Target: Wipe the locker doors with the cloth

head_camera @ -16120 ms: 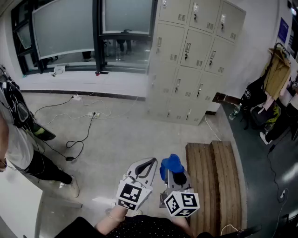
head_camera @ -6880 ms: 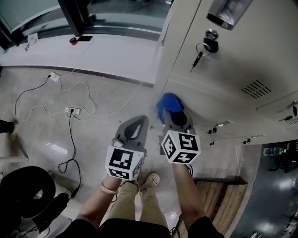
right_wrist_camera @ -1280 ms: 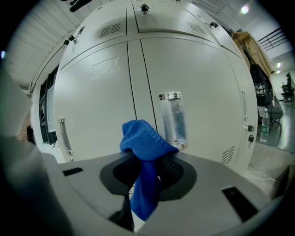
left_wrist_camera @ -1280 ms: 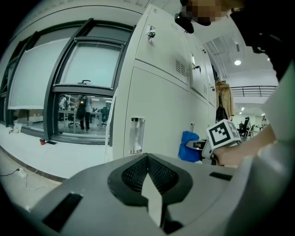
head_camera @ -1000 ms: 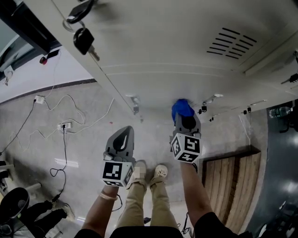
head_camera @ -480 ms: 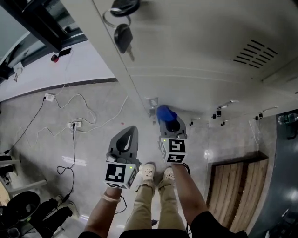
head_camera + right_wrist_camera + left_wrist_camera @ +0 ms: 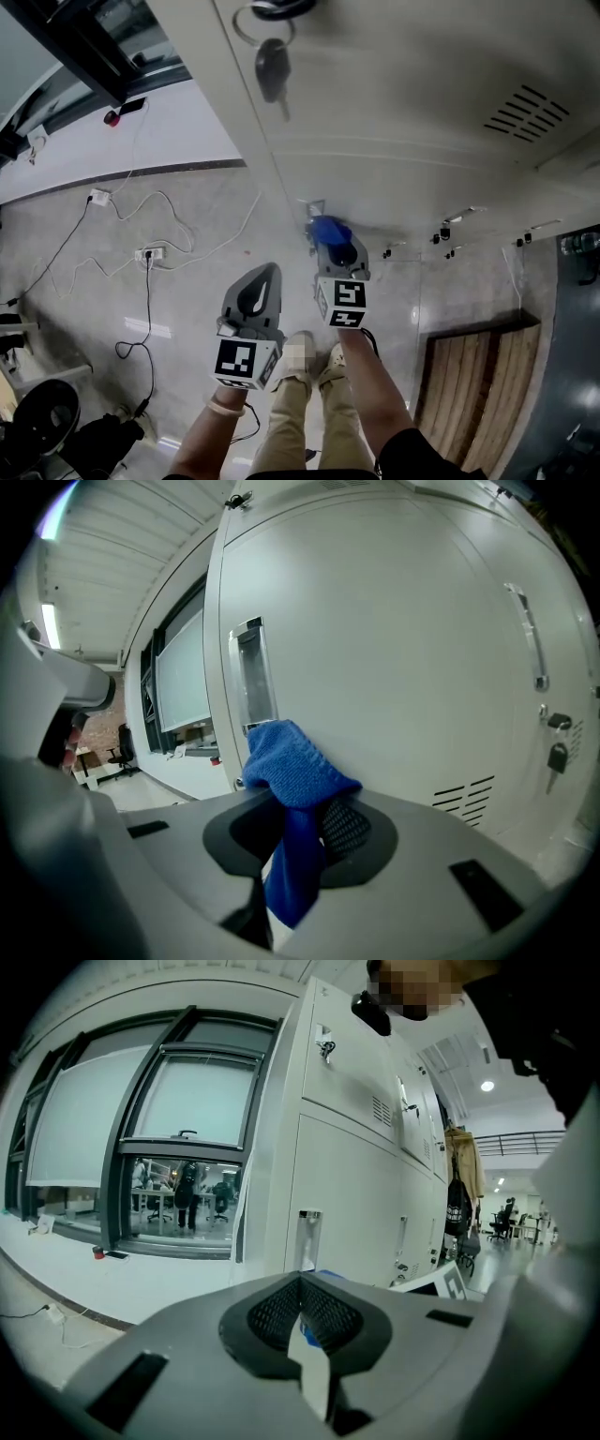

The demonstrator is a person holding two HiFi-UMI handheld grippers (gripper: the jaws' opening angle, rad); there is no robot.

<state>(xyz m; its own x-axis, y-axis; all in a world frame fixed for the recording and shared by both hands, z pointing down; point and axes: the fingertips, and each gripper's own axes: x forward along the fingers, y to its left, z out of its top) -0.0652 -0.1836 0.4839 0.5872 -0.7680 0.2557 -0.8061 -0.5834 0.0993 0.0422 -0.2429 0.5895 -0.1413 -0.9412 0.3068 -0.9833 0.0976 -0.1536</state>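
In the head view, the right gripper (image 7: 331, 246) points toward 12 o'clock and holds a blue cloth (image 7: 327, 228) up to the pale locker door (image 7: 422, 103). A small handle (image 7: 312, 207) sits just beside the cloth, at 11 o'clock from it. A key (image 7: 273, 68) hangs higher up. The left gripper (image 7: 265, 277) is at 8 o'clock from the right one, away from the door. In the left gripper view, its two fingers are pressed together with nothing in them. In the right gripper view, the fingers squeeze tight on the cloth. Its bunched top seems to touch the door, though that spot is hard to see. If the wipe goes toward the handle, the cloth could catch and get pulled out. Only a small lump sticks out, so a hard push might scrape the fingers on the door.
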